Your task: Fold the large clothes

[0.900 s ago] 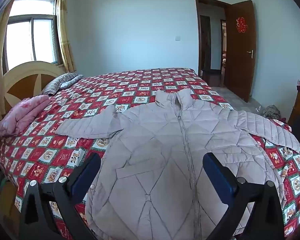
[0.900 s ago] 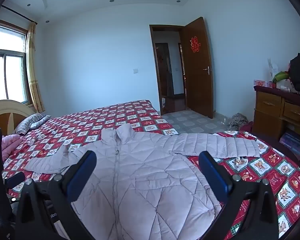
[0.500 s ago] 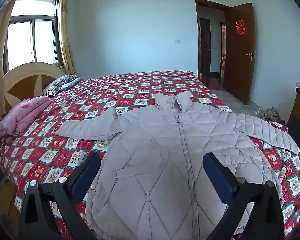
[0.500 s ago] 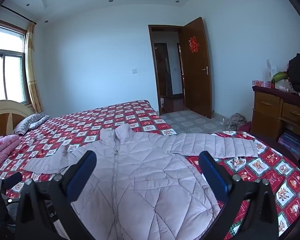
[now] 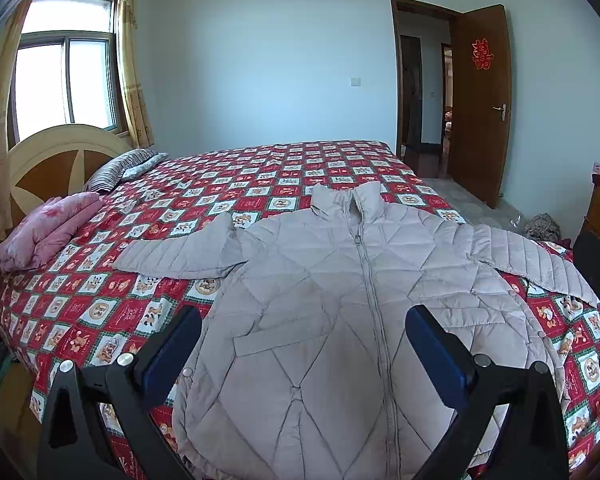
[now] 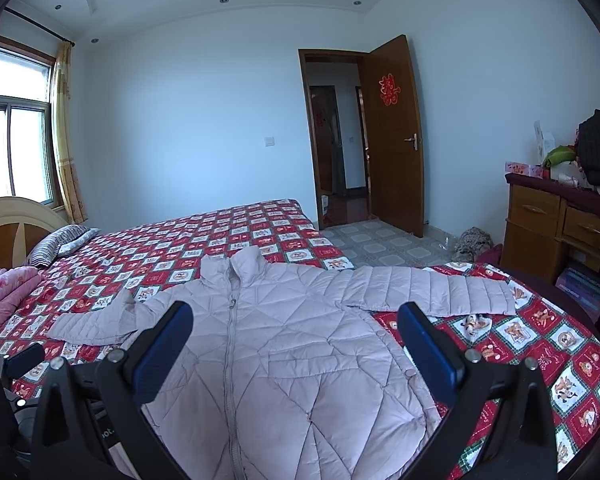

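A pale grey-lilac quilted jacket (image 5: pixel 340 300) lies flat, zipped, front up, on the bed, collar away from me and both sleeves spread out sideways. It also shows in the right wrist view (image 6: pixel 300 340). My left gripper (image 5: pixel 304 344) is open and empty, held above the jacket's lower body. My right gripper (image 6: pixel 294 336) is open and empty, also above the jacket's lower body. Neither touches the cloth.
The bed has a red checked cover (image 5: pixel 240 184), a folded pink blanket (image 5: pixel 48 228) and a striped pillow (image 5: pixel 116 164) by the headboard. A wooden dresser (image 6: pixel 556 224) stands at right. An open door (image 6: pixel 392 136) is beyond the bed.
Both grippers have pulled back and risen slightly; the jacket sits a little lower and farther in both views. Nothing was gripped.
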